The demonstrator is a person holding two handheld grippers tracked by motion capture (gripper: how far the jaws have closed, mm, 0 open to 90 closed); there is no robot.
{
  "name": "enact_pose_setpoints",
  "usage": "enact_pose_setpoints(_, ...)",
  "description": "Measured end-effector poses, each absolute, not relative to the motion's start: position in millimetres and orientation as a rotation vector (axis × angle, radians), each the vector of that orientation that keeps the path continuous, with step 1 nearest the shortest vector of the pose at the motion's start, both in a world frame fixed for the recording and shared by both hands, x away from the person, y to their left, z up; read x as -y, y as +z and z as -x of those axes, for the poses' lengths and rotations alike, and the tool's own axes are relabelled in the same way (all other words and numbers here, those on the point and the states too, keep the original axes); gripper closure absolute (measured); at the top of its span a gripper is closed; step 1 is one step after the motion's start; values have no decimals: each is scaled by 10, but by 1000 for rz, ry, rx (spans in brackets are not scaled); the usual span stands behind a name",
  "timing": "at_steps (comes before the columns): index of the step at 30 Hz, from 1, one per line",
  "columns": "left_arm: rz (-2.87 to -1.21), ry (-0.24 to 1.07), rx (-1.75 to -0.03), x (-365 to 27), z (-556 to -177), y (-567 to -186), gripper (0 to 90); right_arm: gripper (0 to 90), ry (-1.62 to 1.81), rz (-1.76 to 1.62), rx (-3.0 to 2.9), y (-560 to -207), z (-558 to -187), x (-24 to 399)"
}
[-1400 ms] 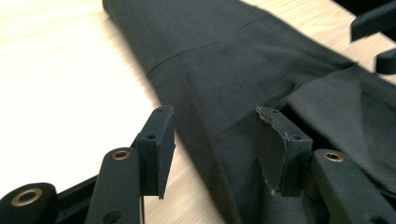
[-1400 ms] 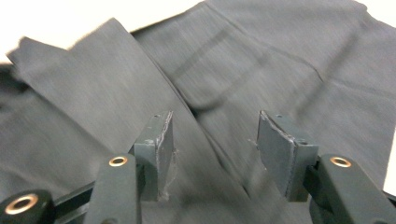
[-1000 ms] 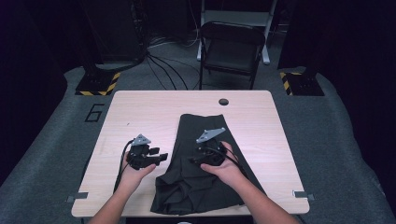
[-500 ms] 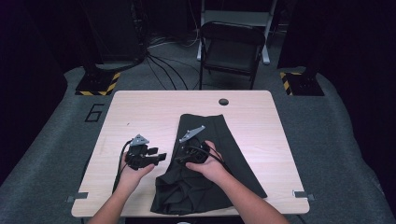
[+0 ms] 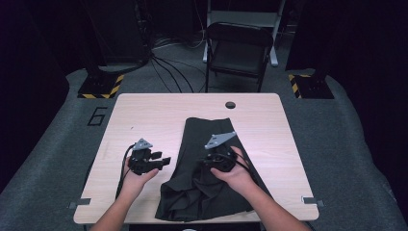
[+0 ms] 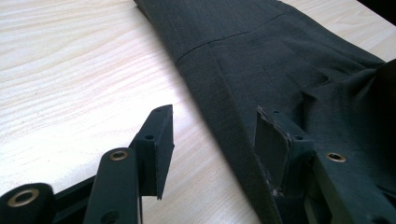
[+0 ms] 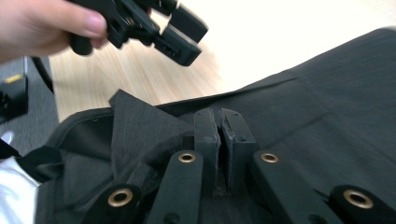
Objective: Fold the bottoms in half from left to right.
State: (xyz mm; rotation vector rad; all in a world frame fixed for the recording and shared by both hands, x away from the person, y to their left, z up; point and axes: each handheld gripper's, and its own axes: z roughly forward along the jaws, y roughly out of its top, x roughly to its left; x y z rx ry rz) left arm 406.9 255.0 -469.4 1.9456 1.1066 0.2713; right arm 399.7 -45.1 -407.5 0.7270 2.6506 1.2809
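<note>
Dark garment point(image 5: 207, 173) lies lengthwise down the table point(image 5: 144, 115) mid-right, long axis away from me. My right gripper point(image 7: 218, 122) just closed, pinching a fold near the hem. Left gripper point(image 6: 212, 140) gapes empty, garment edge just right of it

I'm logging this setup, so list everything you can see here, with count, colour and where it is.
Garment: one, dark grey-green, lying lengthwise on the table's middle, bunched at the near end.
Table: one, light wood, centre of the high view.
Table hole: one, dark, near the far edge.
Folding chair: one, black, behind the table.
Striped floor bases: two, black and yellow, beyond the far corners.
Cables: several, black, on the floor behind.
Left gripper: one, black, jaws open over the garment's edge.
Right gripper: one, black, jaws just closed, pinching a fabric fold.
Hands: two, at the near edge.
</note>
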Motion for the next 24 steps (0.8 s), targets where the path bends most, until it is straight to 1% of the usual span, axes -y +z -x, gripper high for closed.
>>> enact_pose_setpoints(6,-1943,275,-1103,-2550,-4075,-4690,476,857,1366,-770,-2519,-3843,-3730,1115)
enact_pose_setpoints(10,-1935,274,-1113,-2541,-4080,-4692,475,857,1382,-830,-2449,-3779,-3522,1514)
enact_pose_setpoints(14,-1935,267,-1114,-2523,-4089,-4695,473,857,1365,-894,-2395,-3795,-3314,1864)
enact_pose_setpoints(19,-1945,265,-1101,-2473,-4099,-4708,471,853,1320,-1007,-2376,-3959,-3171,2181)
enact_pose_setpoints(20,-1948,255,-1098,-2467,-4102,-4709,471,844,1314,-1032,-2384,-3999,-3157,2227)
enact_pose_setpoints(22,-1951,255,-1098,-2449,-4107,-4717,469,777,1324,-1050,-2407,-4062,-3136,2276)
enact_pose_setpoints(23,-1951,255,-1098,-2449,-4107,-4717,469,777,1324,-1050,-2407,-4062,-3136,2276)
enact_pose_setpoints(24,-1942,261,-1100,-2440,-4109,-4726,469,749,1321,-1061,-2381,-4074,-3119,2284)
